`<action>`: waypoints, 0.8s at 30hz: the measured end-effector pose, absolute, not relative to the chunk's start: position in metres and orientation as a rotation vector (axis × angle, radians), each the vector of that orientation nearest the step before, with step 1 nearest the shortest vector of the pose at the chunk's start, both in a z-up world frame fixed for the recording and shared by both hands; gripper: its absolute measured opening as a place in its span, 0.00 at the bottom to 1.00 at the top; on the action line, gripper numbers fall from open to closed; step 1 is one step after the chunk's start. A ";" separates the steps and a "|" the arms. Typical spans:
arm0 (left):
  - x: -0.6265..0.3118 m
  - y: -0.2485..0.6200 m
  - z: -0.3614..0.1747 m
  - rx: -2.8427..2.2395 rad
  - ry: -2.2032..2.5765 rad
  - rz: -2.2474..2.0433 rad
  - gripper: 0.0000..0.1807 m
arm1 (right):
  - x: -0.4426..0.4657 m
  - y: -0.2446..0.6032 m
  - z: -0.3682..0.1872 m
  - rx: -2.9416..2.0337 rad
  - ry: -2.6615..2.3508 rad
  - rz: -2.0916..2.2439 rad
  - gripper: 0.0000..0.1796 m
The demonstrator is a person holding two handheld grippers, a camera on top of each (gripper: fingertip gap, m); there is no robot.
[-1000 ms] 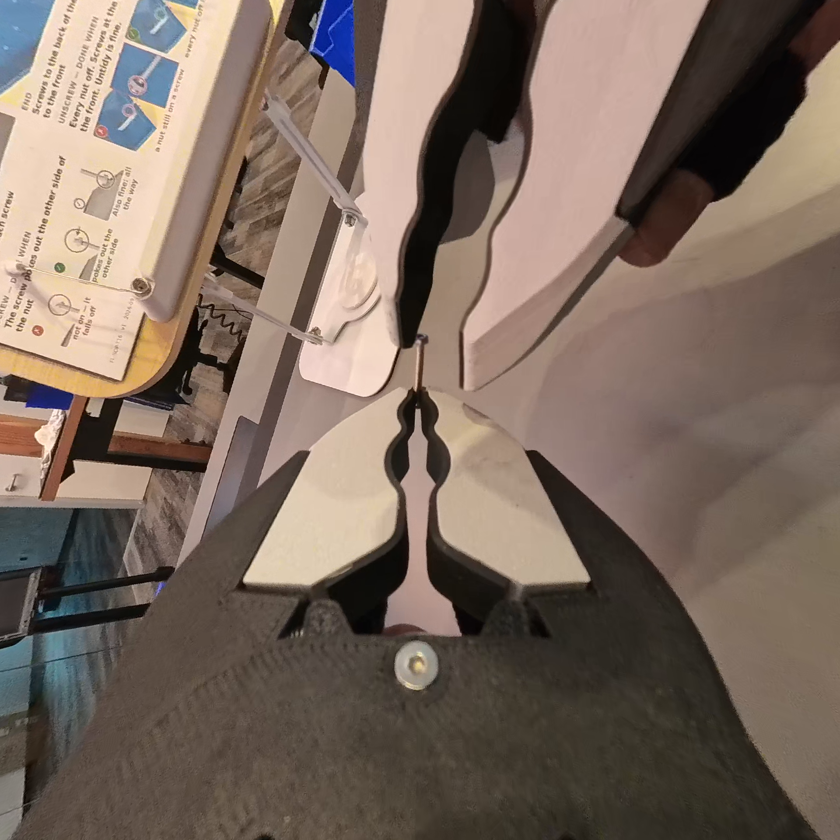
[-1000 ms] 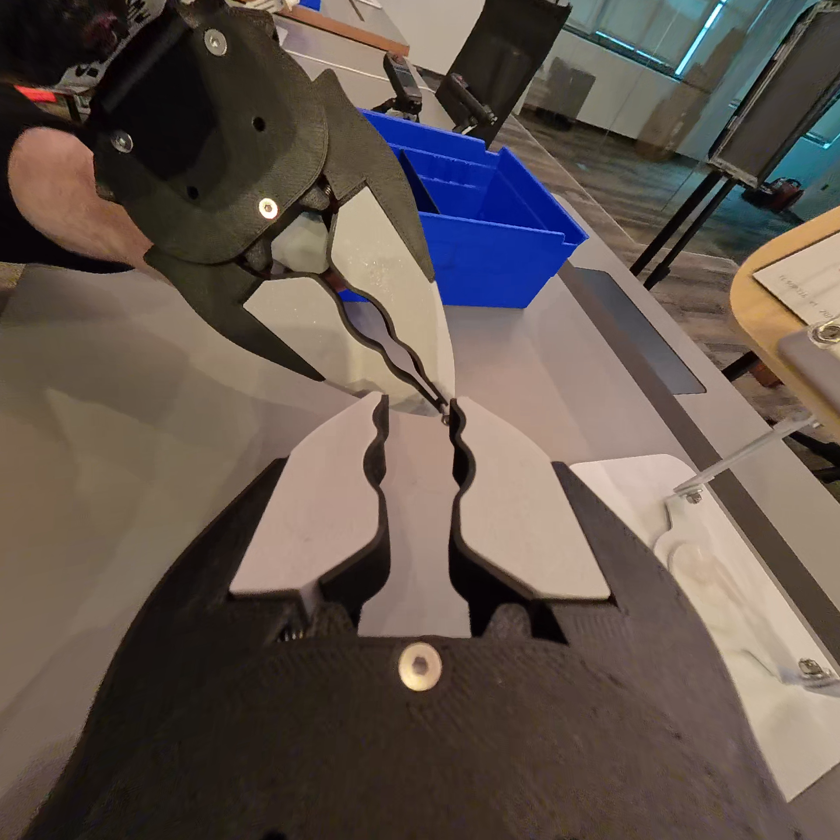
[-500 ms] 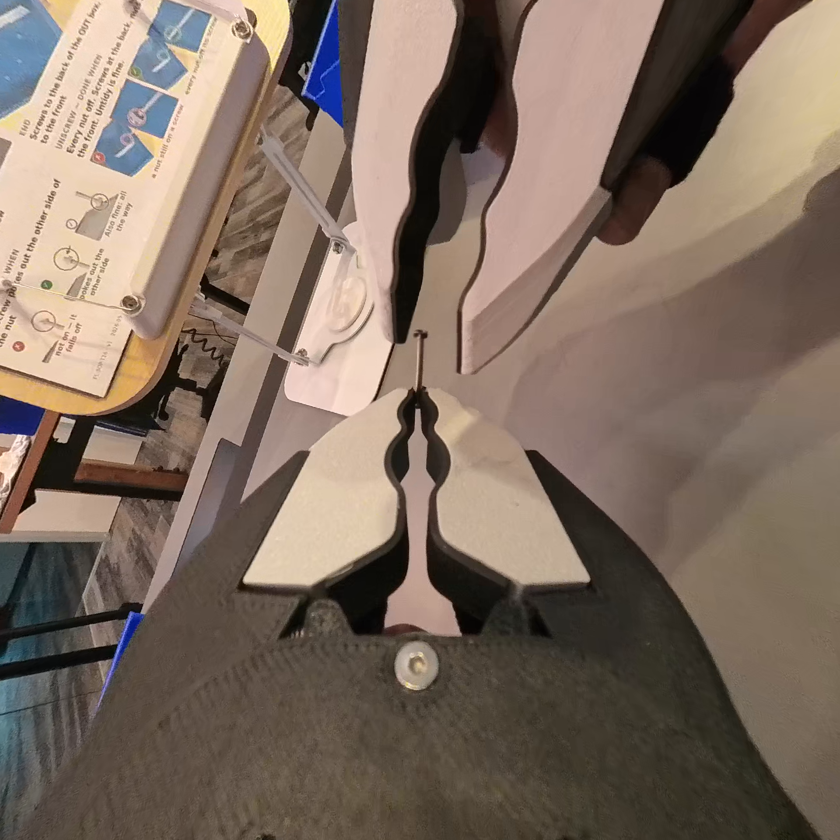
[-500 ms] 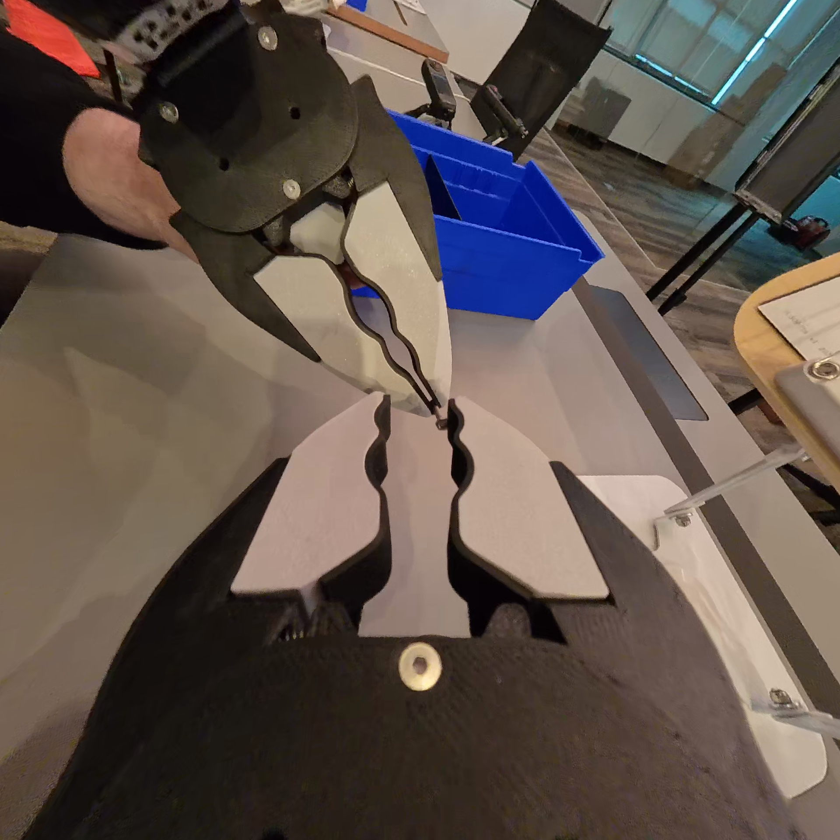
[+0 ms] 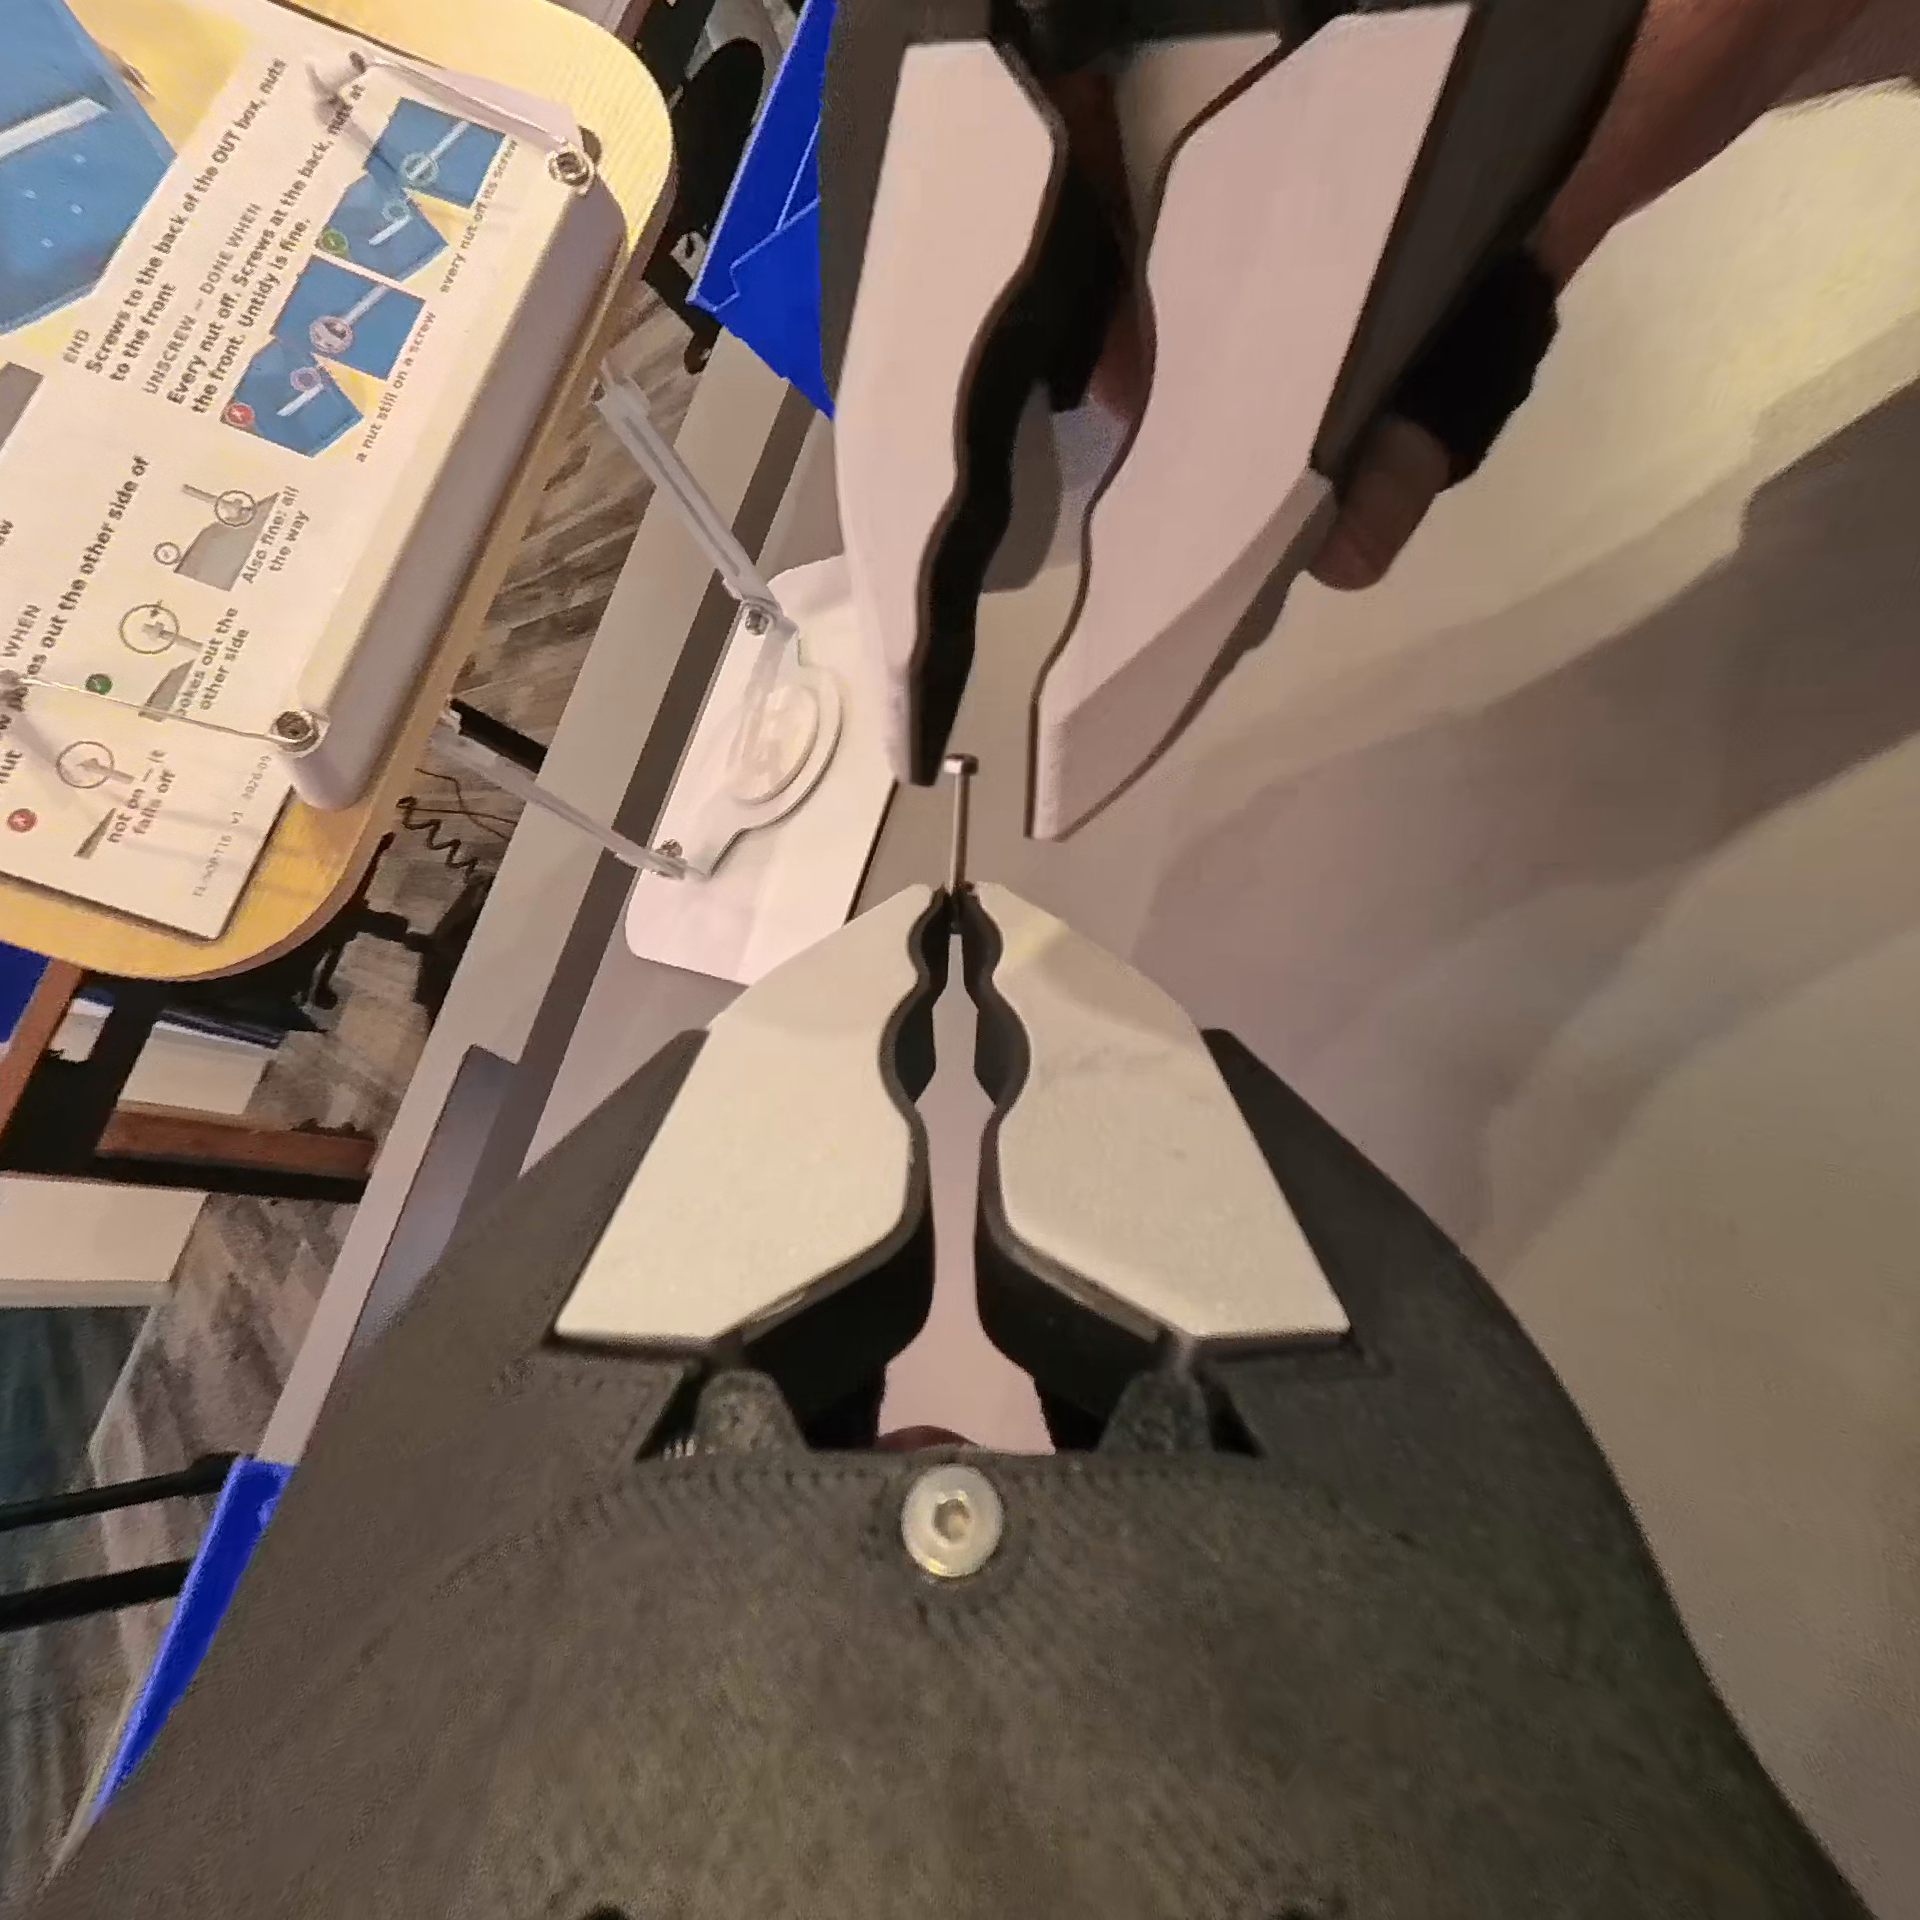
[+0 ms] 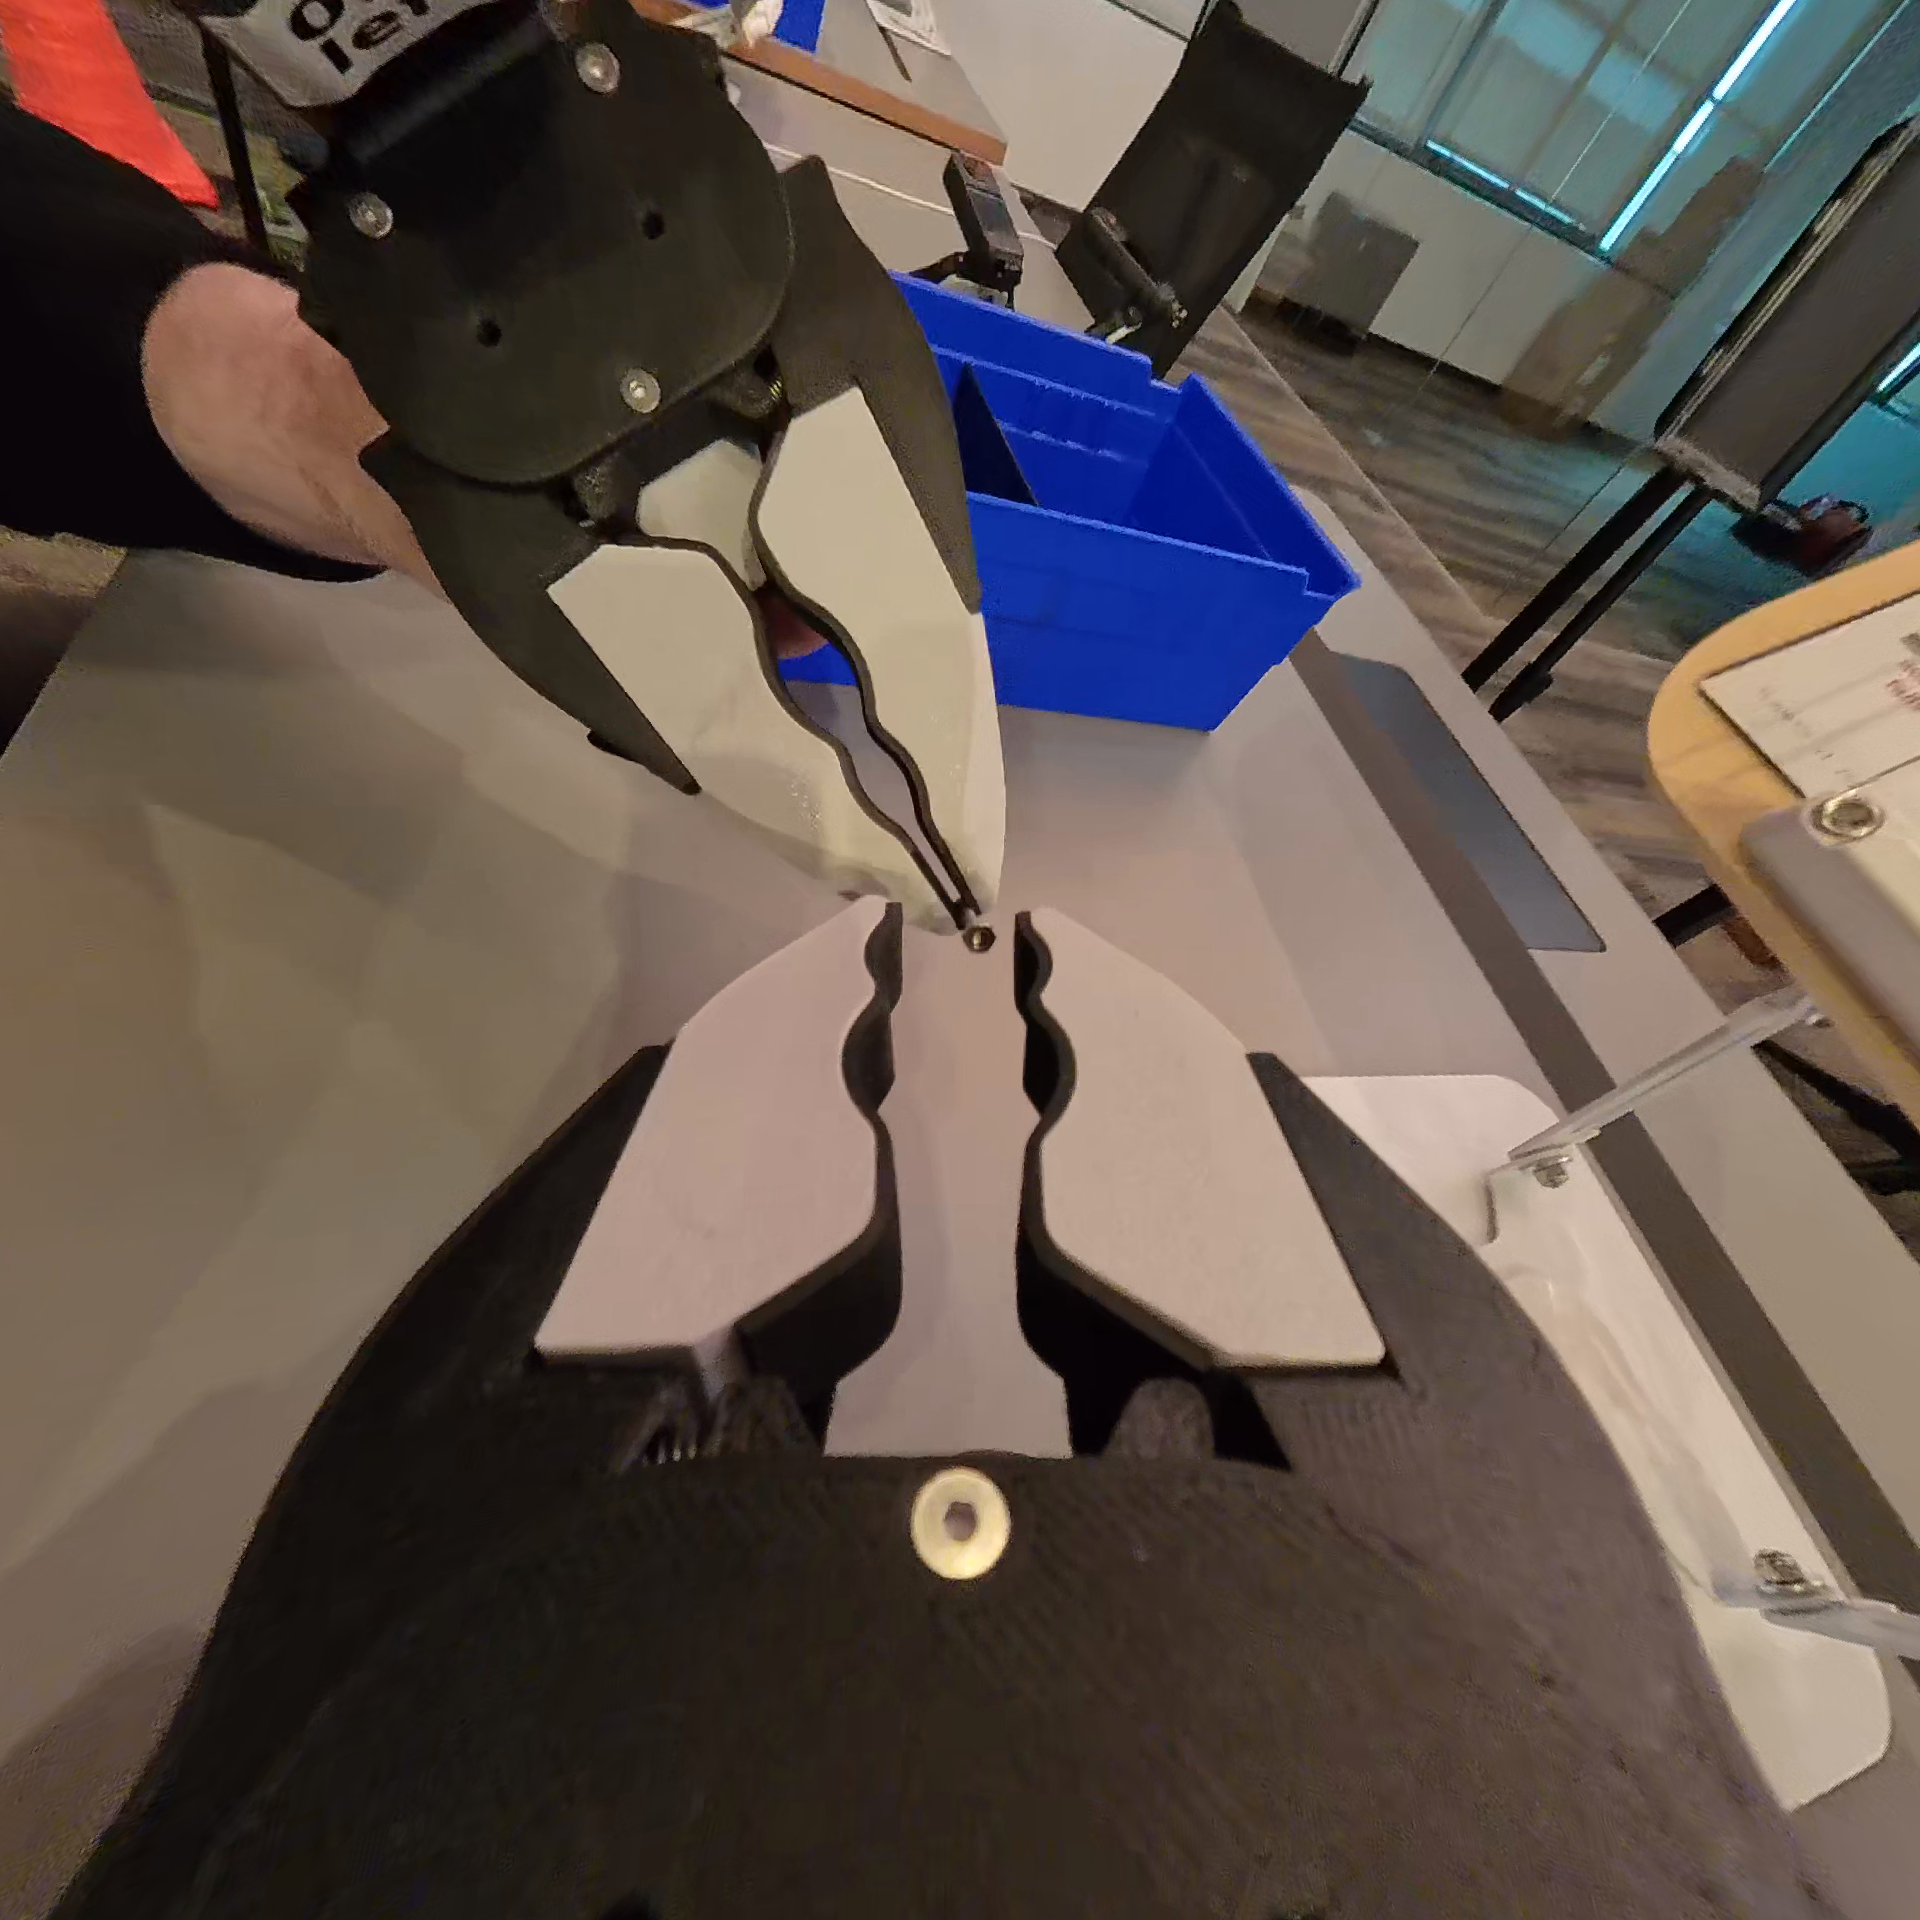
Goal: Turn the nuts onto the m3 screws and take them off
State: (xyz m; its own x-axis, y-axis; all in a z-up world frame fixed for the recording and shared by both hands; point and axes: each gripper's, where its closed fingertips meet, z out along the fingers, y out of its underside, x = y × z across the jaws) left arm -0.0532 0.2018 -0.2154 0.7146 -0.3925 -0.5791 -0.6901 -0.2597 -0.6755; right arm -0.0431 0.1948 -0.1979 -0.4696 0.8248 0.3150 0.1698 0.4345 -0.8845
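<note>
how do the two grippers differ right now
The left gripper is shut on the screw; the right gripper is open and holds nothing. The left gripper pinches the screw's shank at its tips; the right gripper's fingers flank the screw's head without clamping it. Both share grey pads on black bodies, tips almost meeting.

Office-type lab or test space. Long grey counter [image 6: 312,831] carrying a blue plastic parts bin [image 6: 1143,582]. Laminated instruction sheet [image 5: 208,416] mounted on a wooden board beside the counter. Glass partition walls [image 6: 1558,135] behind, wood-pattern floor [image 6: 1507,540], black chair [image 6: 1226,166] and stands.
</note>
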 end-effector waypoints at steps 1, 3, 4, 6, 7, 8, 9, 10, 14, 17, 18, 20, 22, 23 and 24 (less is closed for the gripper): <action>-0.052 0.202 -0.216 -1.886 0.836 0.345 0.01 | -0.043 0.194 -0.197 -0.831 -1.905 1.048 0.11; -0.053 0.202 -0.215 -1.887 0.830 0.353 0.01 | -0.044 0.192 -0.202 -0.832 -1.931 1.034 0.11; -0.054 0.202 -0.215 -1.890 0.827 0.359 0.01 | -0.044 0.192 -0.204 -0.836 -1.938 1.033 0.12; -0.053 0.201 -0.215 -1.887 0.822 0.347 0.01 | -0.042 0.191 -0.204 -0.843 -1.942 1.046 0.12; -0.052 0.201 -0.215 -1.886 0.820 0.339 0.01 | -0.041 0.192 -0.205 -0.854 -1.947 1.048 0.12; -0.052 0.201 -0.215 -1.884 0.819 0.341 0.01 | -0.041 0.192 -0.207 -0.868 -1.956 1.047 0.12; -0.052 0.201 -0.216 -1.883 0.818 0.339 0.01 | -0.040 0.193 -0.209 -0.877 -1.964 1.047 0.11; -0.052 0.201 -0.216 -1.882 0.813 0.332 0.01 | -0.039 0.194 -0.210 -0.885 -1.976 1.046 0.08; -0.053 0.202 -0.214 -1.875 0.808 0.316 0.01 | -0.040 0.196 -0.205 -0.891 -1.928 1.097 0.08; -0.051 0.202 -0.214 -1.877 0.827 0.327 0.01 | -0.042 0.195 -0.202 -0.892 -1.913 1.128 0.07; -0.051 0.202 -0.214 -1.880 0.831 0.328 0.01 | -0.042 0.196 -0.202 -0.890 -1.914 1.125 0.06; -0.052 0.202 -0.215 -1.883 0.844 0.341 0.01 | -0.042 0.196 -0.203 -0.886 -1.917 1.113 0.04; -0.052 0.202 -0.216 -1.886 0.861 0.365 0.01 | -0.043 0.198 -0.204 -0.904 -1.916 1.103 0.07; -0.051 0.202 -0.217 -1.886 0.868 0.366 0.01 | -0.044 0.199 -0.204 -0.922 -1.908 1.115 0.10; -0.050 0.202 -0.217 -1.885 0.869 0.363 0.01 | -0.044 0.200 -0.203 -0.934 -1.901 1.121 0.11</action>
State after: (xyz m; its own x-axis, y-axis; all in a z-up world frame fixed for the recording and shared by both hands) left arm -0.0500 0.2020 -0.2172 0.6983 -0.4097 -0.5870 -0.7054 -0.2543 -0.6616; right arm -0.0444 0.2003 -0.2030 -0.4712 0.8538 0.2213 0.2193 0.3564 -0.9082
